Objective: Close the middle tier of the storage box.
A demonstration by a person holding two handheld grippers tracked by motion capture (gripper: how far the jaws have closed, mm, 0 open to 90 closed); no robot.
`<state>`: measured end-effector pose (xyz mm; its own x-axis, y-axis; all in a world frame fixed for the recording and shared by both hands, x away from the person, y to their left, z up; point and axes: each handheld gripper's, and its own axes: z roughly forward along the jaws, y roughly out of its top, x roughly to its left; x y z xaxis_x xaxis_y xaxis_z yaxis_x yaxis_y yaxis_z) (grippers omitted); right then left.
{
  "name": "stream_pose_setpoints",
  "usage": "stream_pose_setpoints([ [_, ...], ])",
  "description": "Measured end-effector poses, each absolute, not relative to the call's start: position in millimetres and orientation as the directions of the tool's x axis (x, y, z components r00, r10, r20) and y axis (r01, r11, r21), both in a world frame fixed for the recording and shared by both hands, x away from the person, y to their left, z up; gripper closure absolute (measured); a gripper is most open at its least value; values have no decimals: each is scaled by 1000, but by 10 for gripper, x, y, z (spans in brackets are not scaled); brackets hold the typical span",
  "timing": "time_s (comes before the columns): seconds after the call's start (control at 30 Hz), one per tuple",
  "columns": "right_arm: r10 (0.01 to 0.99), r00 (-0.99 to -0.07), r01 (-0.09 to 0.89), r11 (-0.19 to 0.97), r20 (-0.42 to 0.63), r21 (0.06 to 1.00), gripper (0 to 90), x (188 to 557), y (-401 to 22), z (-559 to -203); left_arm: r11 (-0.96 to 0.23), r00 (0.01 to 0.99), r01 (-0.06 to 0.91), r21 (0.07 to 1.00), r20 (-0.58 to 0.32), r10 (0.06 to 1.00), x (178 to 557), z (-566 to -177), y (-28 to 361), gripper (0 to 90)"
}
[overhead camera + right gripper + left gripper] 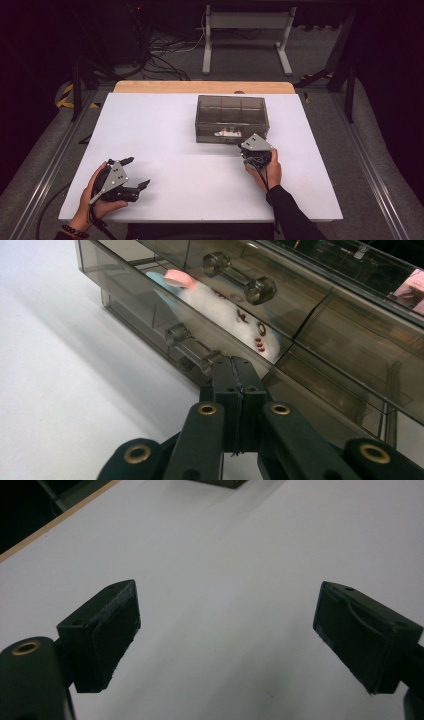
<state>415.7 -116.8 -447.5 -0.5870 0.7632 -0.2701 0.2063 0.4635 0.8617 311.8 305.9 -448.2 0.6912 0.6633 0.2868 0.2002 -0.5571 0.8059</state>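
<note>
We see a white table (165, 130) with a smoky translucent drawer box (231, 119) standing toward its far edge, a little right of the middle. The box is split into compartments, and through its front we make out a white, pink and pale blue item (227, 315) lying in the drawer. 2 clear bar handles show on the front in the right gripper view, an upper handle (239, 277) and a lower handle (192, 347).

The right gripper (256, 151) sits just in front of the box, near its front right corner, held by the person's right hand (267, 172). In the right gripper view (234, 371) its 2 jaws are pressed together with nothing between them, and their tips lie right at the lower handle; we cannot tell whether they touch it.

The left gripper (136, 172) is near the table's near left corner, well apart from the box, held low over the surface by the left hand (97, 197). In the left gripper view (227, 630) its jaws stand wide, with bare white table between the pads (112, 635). A corner of the box appears at the top edge there.
</note>
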Motion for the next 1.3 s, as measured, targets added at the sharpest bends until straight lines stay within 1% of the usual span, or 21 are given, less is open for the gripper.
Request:
stream_pose_setpoints([
  [0.43, 777, -567, 214, 461, -275, 861, 900, 4250, -1133, -4460, -554, 694, 205, 807, 279, 664, 3122, -4488, 3061, 128],
  [1.3, 774, -560, 203, 475, -296, 856, 900, 4303, -1112, -4454, -541, 694, 210, 815, 266, 669, 3120, -4483, 3064, 127],
])
